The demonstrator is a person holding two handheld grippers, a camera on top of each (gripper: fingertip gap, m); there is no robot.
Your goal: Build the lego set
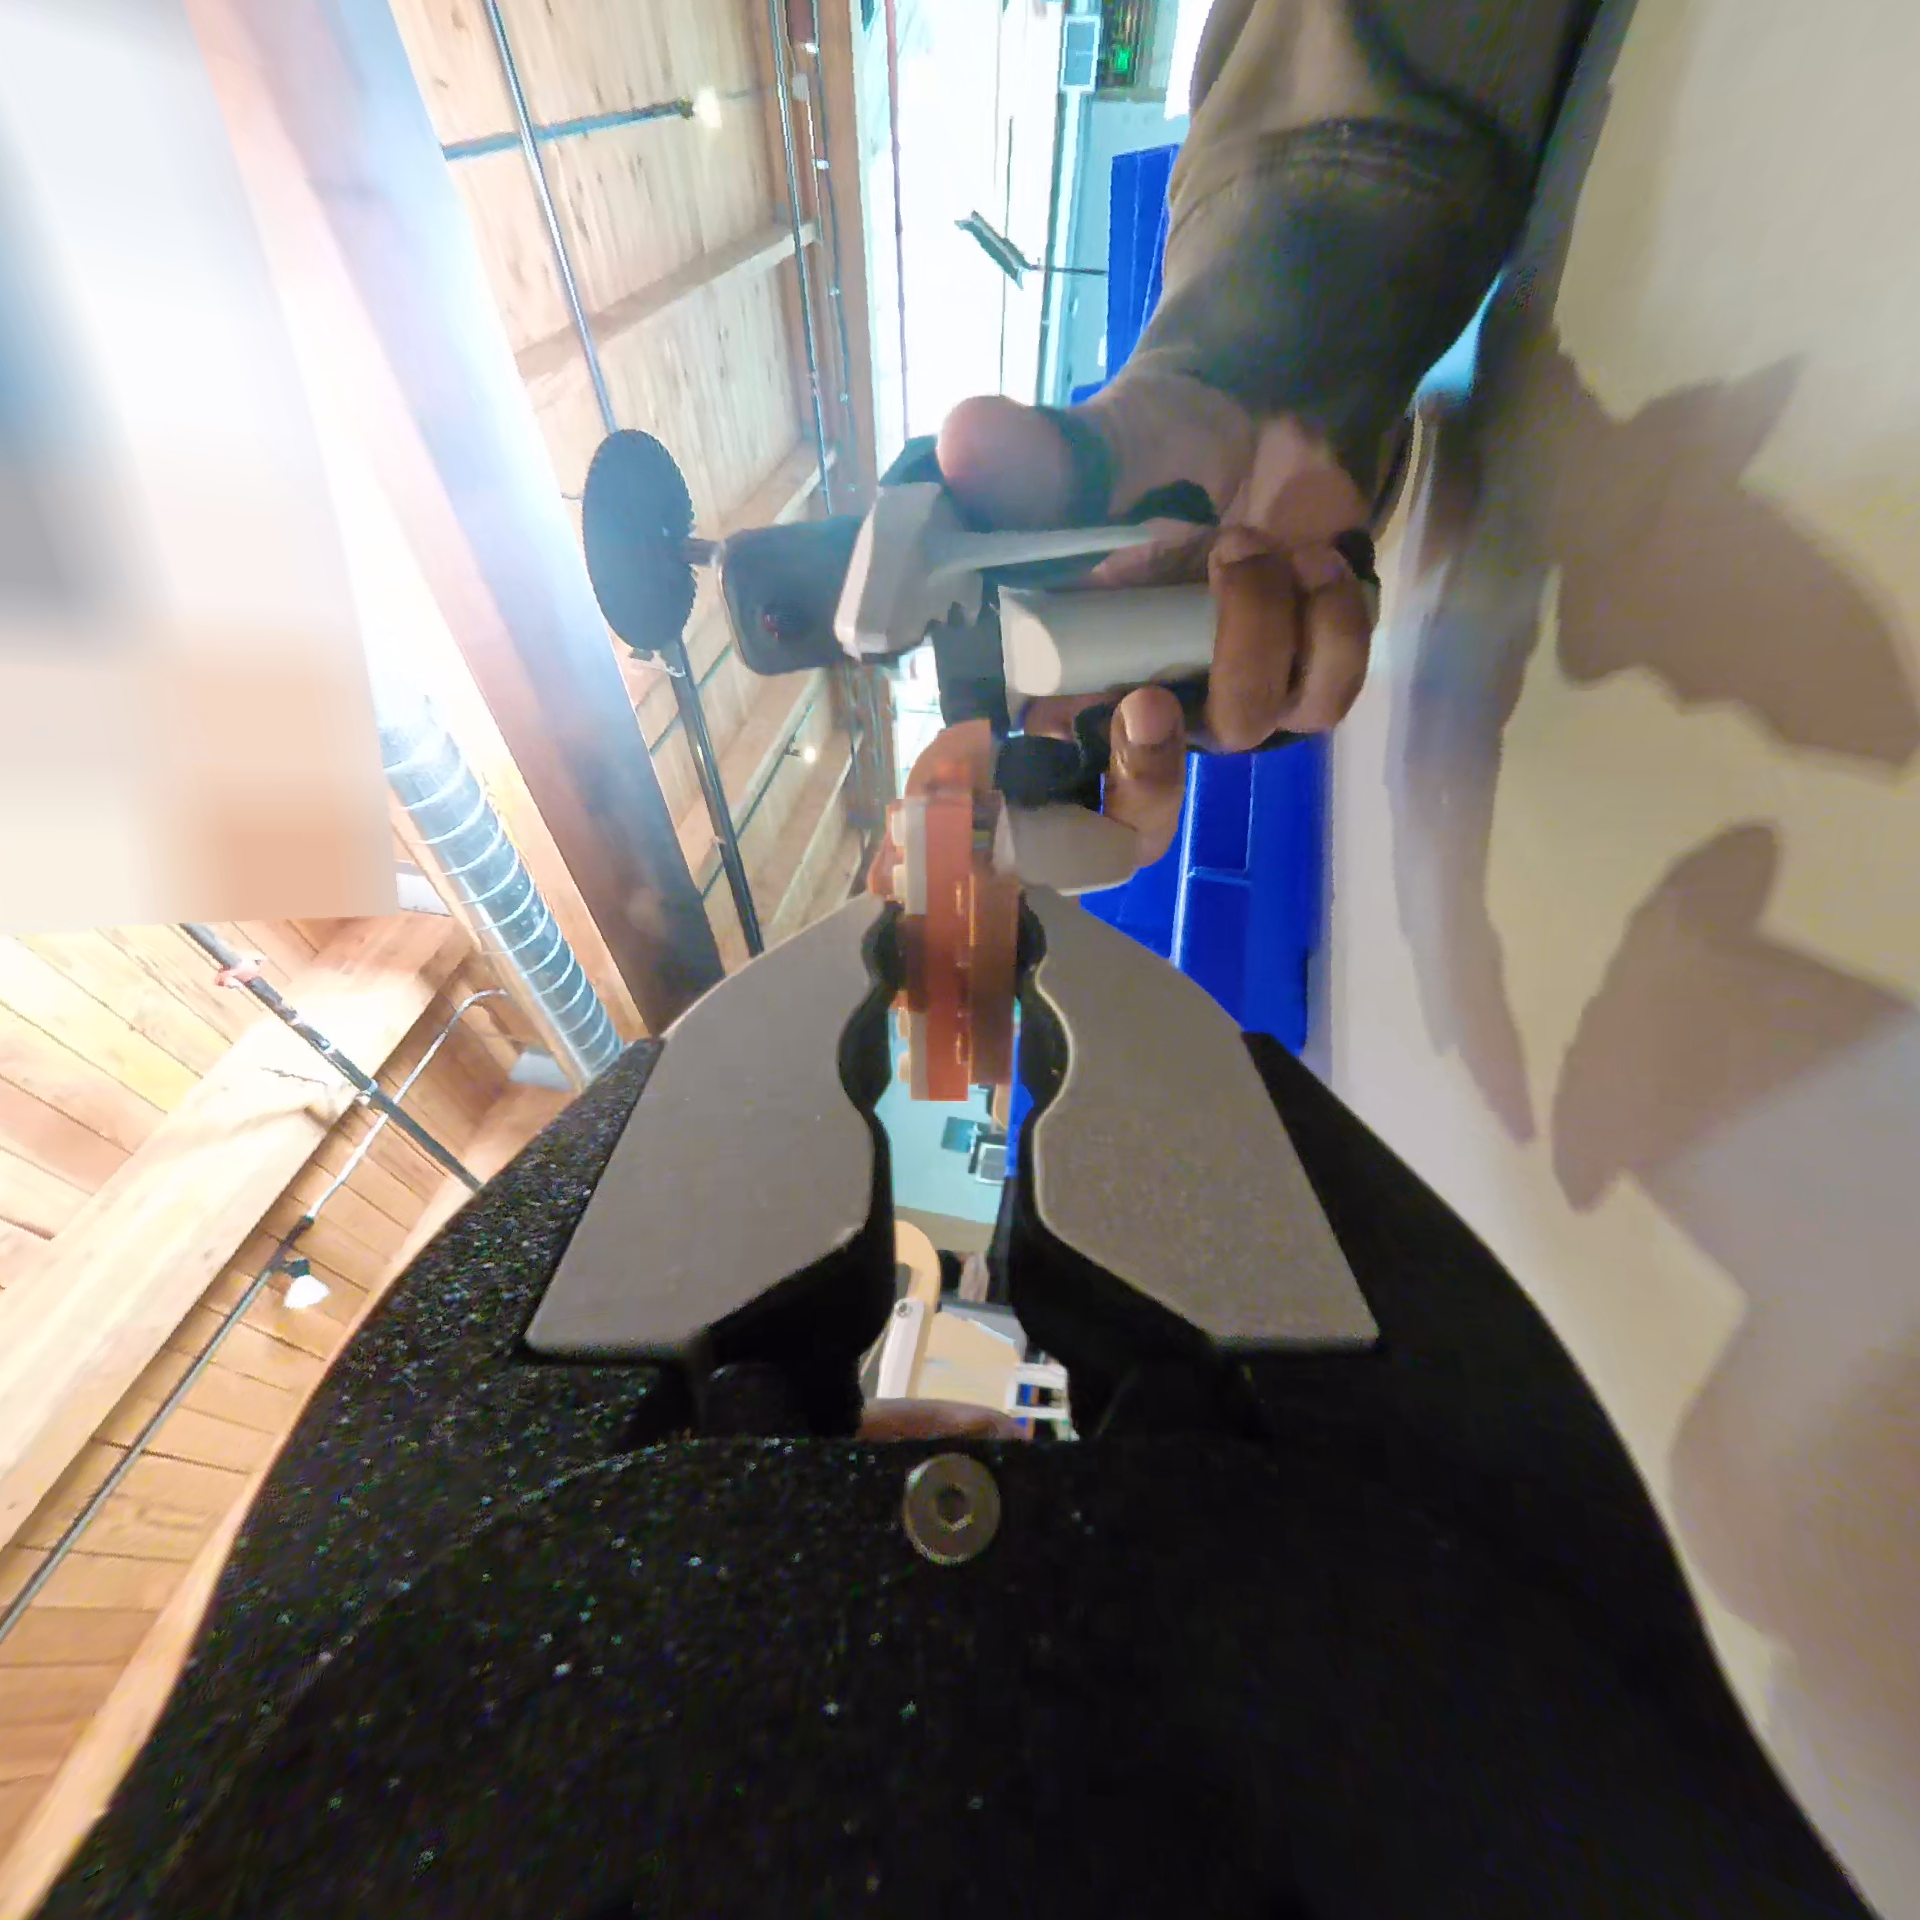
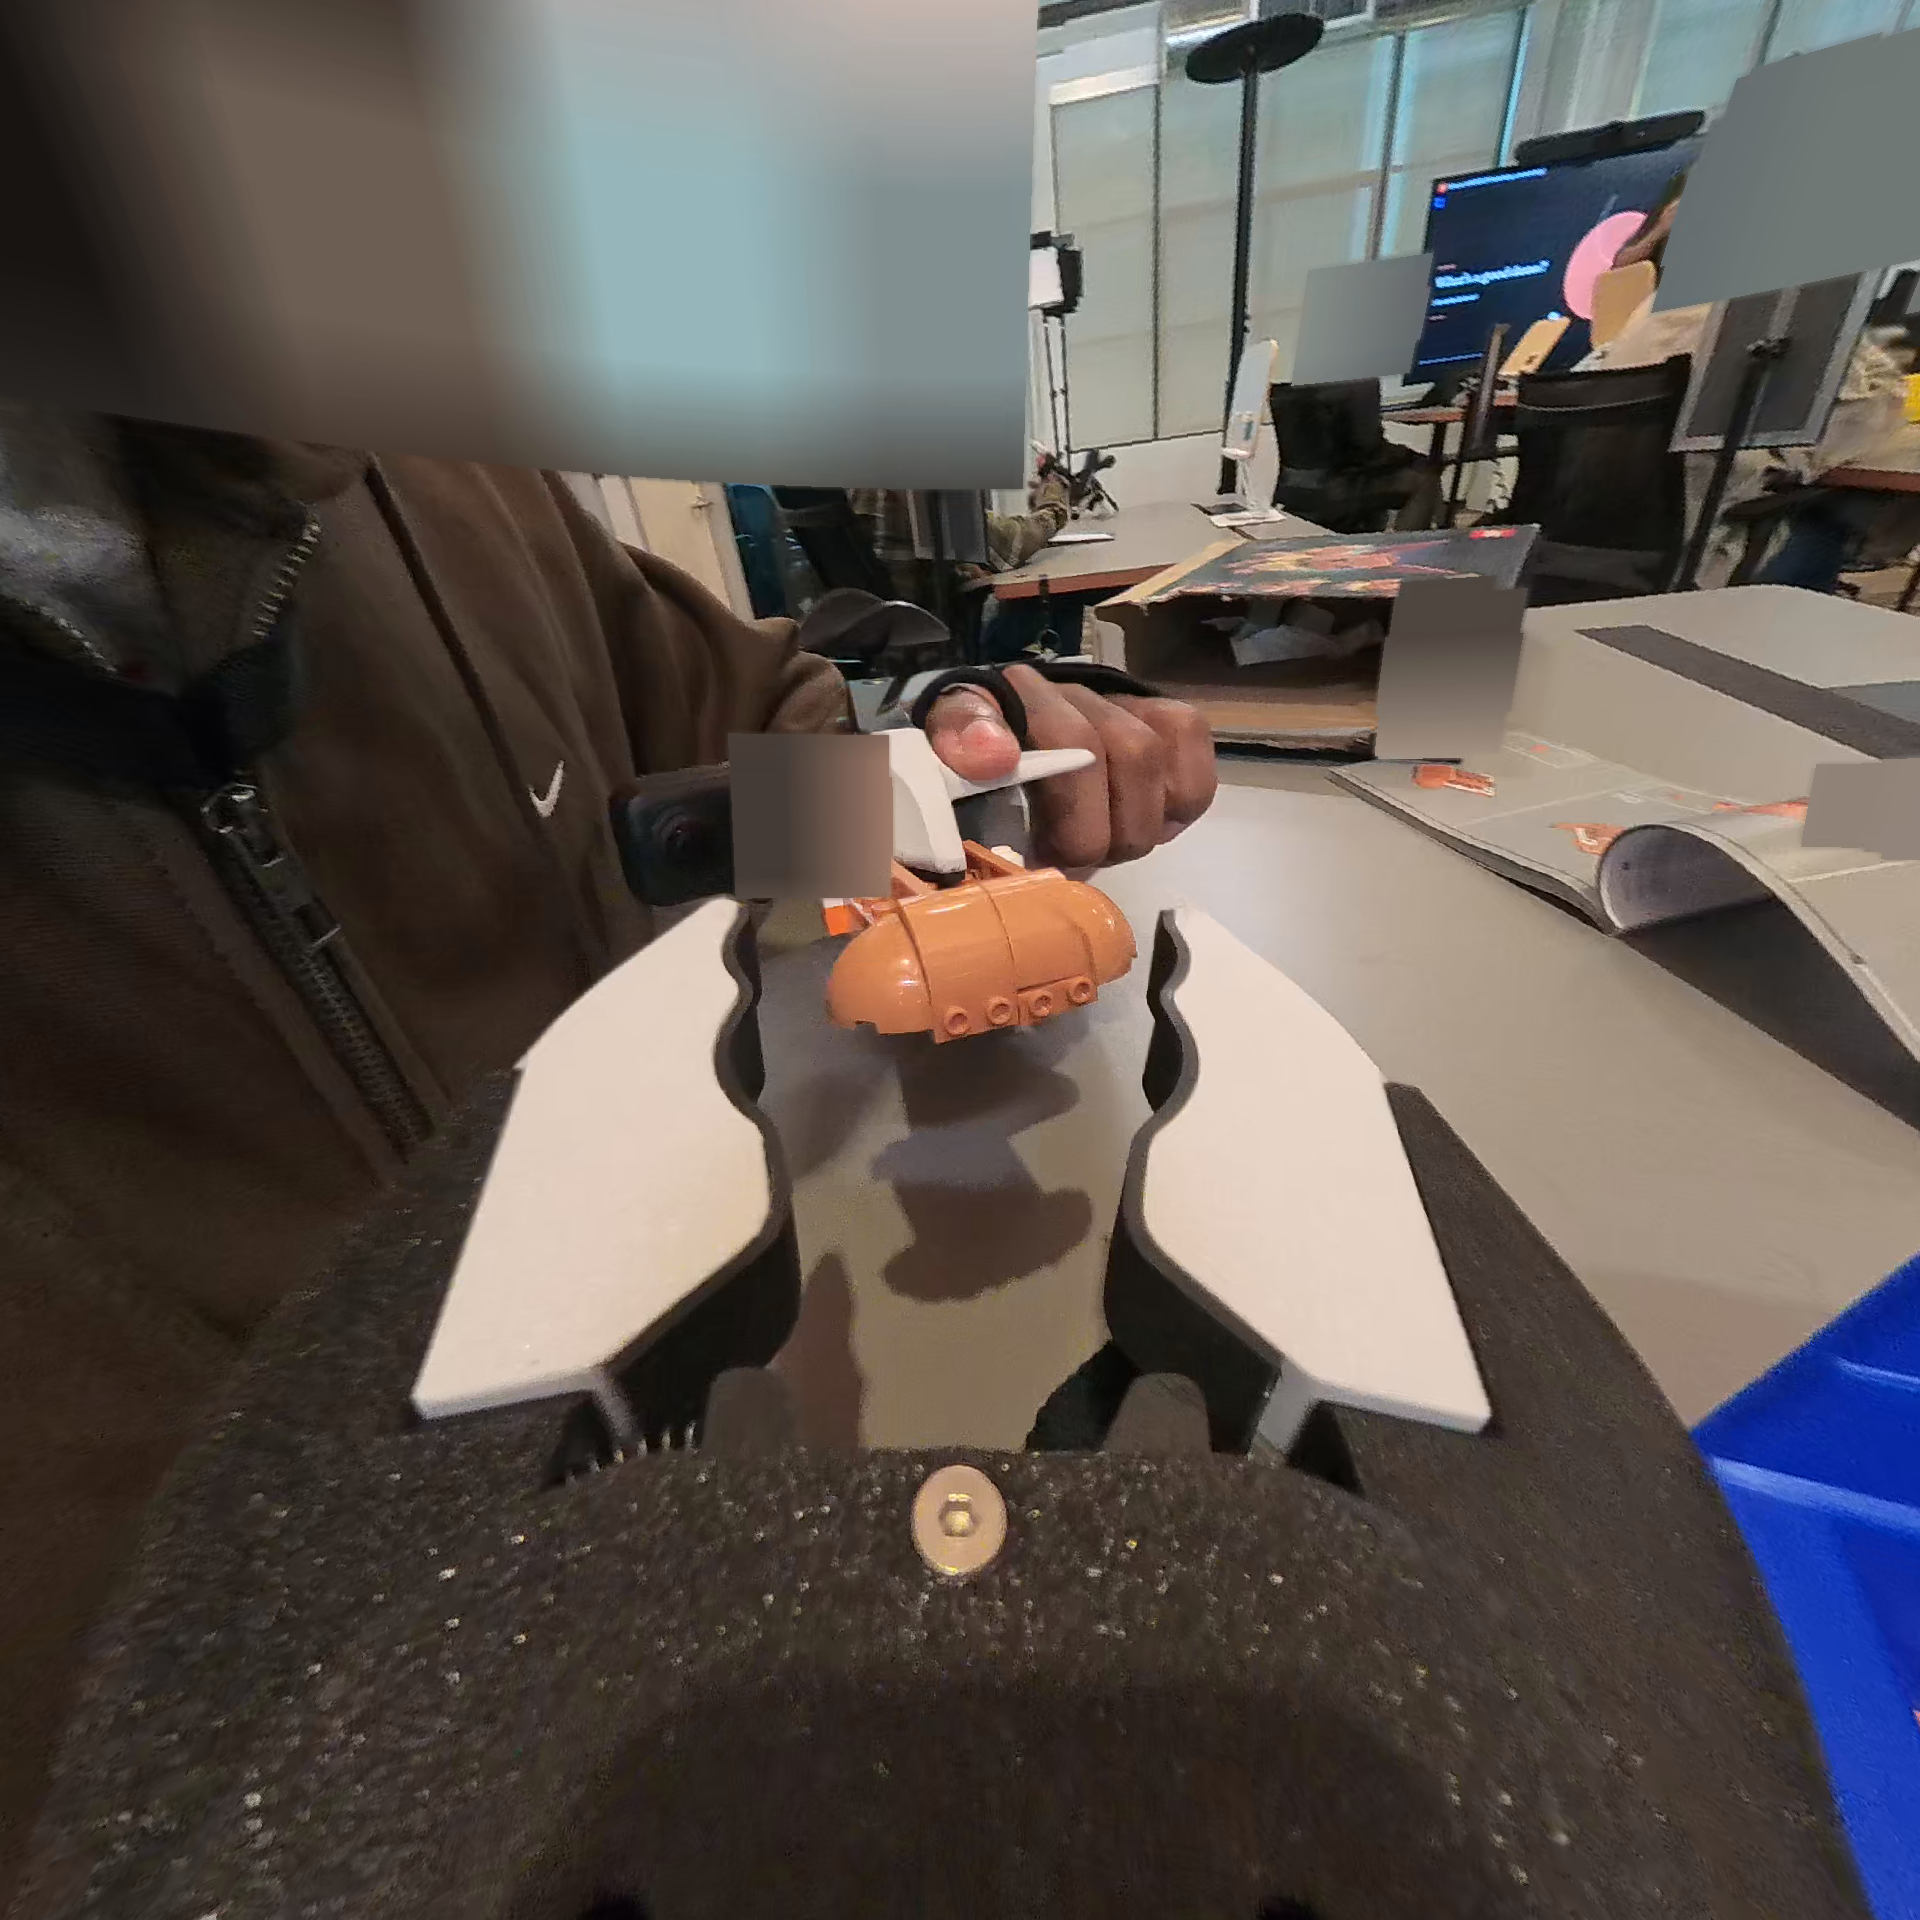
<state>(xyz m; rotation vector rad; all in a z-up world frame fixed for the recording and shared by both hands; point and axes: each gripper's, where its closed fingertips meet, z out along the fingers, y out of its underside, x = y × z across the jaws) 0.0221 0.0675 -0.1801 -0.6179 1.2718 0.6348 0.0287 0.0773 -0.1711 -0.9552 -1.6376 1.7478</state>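
An orange lego assembly [image 1: 948, 997] with a rounded shell is clamped between the fingers of my left gripper [image 1: 954, 920], held in the air above the grey table [image 1: 1683, 935]. In the right wrist view the assembly [image 2: 977, 961] sits just ahead of my right gripper [image 2: 956, 920], which is open and empty, its fingertips either side of the assembly without touching. A hand holds the left gripper [image 2: 935, 847] behind the assembly. The right gripper [image 1: 945, 758] also shows in the left wrist view, open, held by a hand.
An open instruction booklet [image 2: 1662, 842] lies on the table [image 2: 1403, 1060] to the right, a cardboard lego box [image 2: 1288, 644] behind it. A blue bin [image 2: 1849, 1507] stands at the near right. The person's brown jacket [image 2: 364, 831] fills the left. The tips of both grippers are at nearly the same place.
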